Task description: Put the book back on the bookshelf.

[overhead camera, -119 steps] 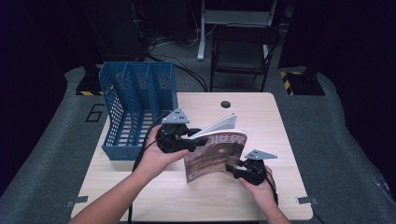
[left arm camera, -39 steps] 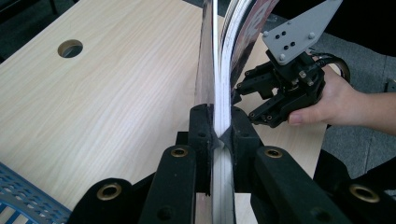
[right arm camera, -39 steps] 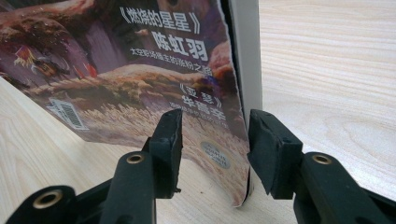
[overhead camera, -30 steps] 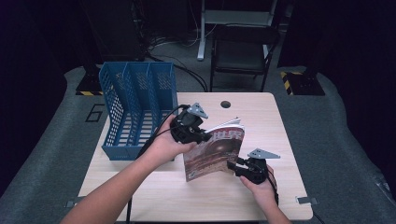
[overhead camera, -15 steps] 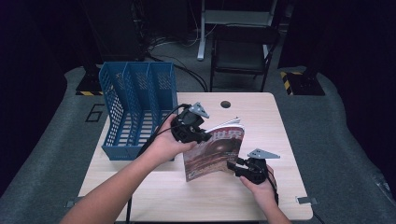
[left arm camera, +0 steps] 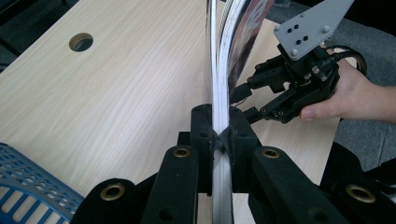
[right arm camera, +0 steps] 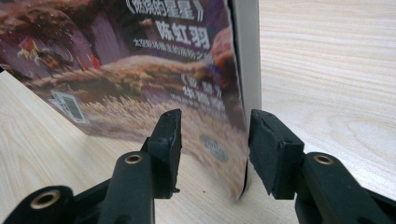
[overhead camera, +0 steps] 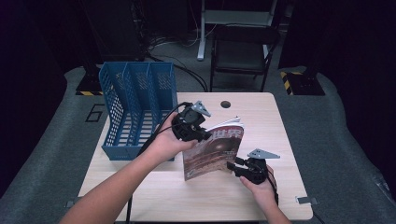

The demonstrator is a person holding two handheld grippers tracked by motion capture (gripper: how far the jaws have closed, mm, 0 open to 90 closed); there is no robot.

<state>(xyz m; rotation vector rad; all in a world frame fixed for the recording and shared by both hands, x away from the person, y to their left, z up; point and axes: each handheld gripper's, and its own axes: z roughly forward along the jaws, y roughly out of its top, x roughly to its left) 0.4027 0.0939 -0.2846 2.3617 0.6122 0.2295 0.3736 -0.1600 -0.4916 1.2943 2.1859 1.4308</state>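
Here the left tool (left arm camera: 219, 135) clamps the magazine (overhead camera: 215, 151) titled "世界"; right tool (right arm camera: 215, 140) half-open around its edge.

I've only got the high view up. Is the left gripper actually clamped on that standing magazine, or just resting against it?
Observer: Clamped. In the left gripper view, the left gripper has both black pads pressed on the edge of the glossy brown-covered magazine.
Operator: And the right one, is it gripping too?
Observer: No. In the right gripper view, the right gripper has its jaws apart, with the magazine's lower corner between them and a gap on each side.
Operator: Is the magazine lifted off the table?
Observer: Its bottom edge seems to rest on the light wooden table.
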